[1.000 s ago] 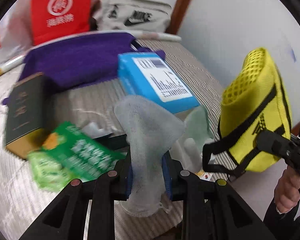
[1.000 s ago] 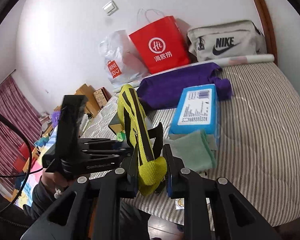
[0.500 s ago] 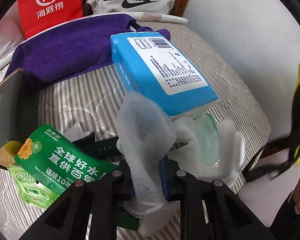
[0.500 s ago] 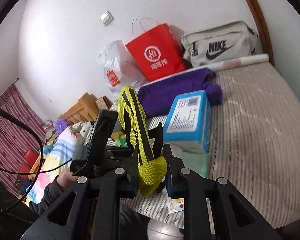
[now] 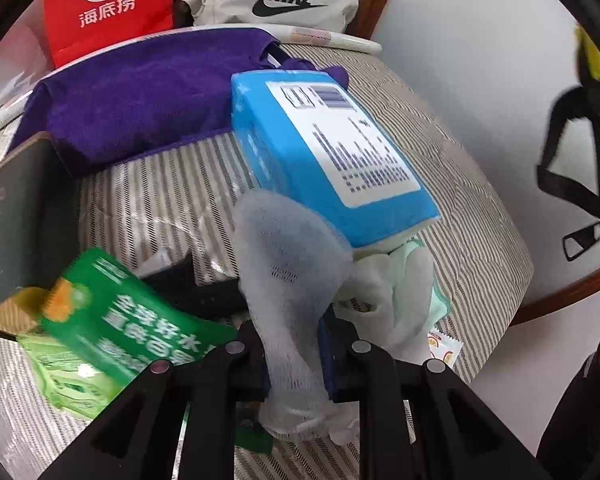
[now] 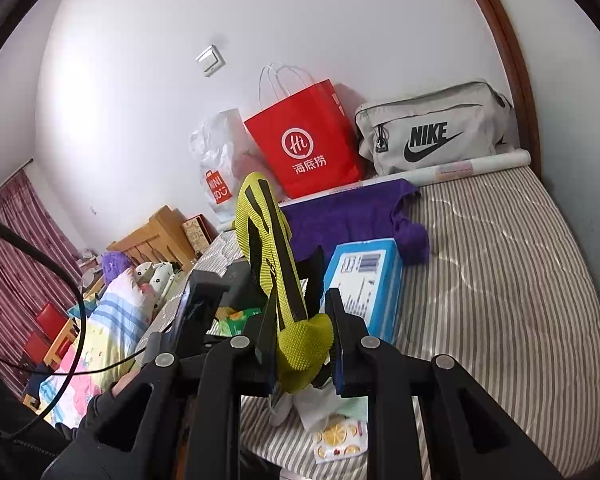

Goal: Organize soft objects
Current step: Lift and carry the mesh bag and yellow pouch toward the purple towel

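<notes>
On the striped bed cover (image 6: 500,280) there's plenty of readable stuff. Against the wall at the back: a red paper bag (image 6: 312,144) with a white "Hi" circle logo and Chinese characters underneath, a grey NIKE bag (image 6: 436,132) with the swoosh, and a clear plastic bag (image 6: 216,168) with a red MINISO patch. The blue box (image 5: 324,152) lies on the cover with a white label up, barcode plus rows of print too blurry to read. The green packet (image 5: 128,320) has white Chinese lettering and an orange fruit picture, also smeared.

The left gripper (image 5: 294,354) has its jaws nearly together, pinching a white mesh sock (image 5: 288,264), and they have just finished squeezing in on it. The sock sticks up between the fingers, low over the near edge of the bed, just beside the blue box and a pale green cloth (image 5: 416,292).

The right gripper (image 6: 300,354) is clamped narrow on a yellow mesh pouch (image 6: 272,248) with black straps, held up in the air above the bed.

Only the right view shows the light switch (image 6: 211,60), the wooden headboard (image 6: 156,236), the maroon curtain (image 6: 16,248) and the sachet (image 6: 340,436) with lemon slices printed on it. Only the left view gets the dark box (image 5: 16,216) beside the purple towel (image 5: 140,92); its gold lettering is unreadable.
</notes>
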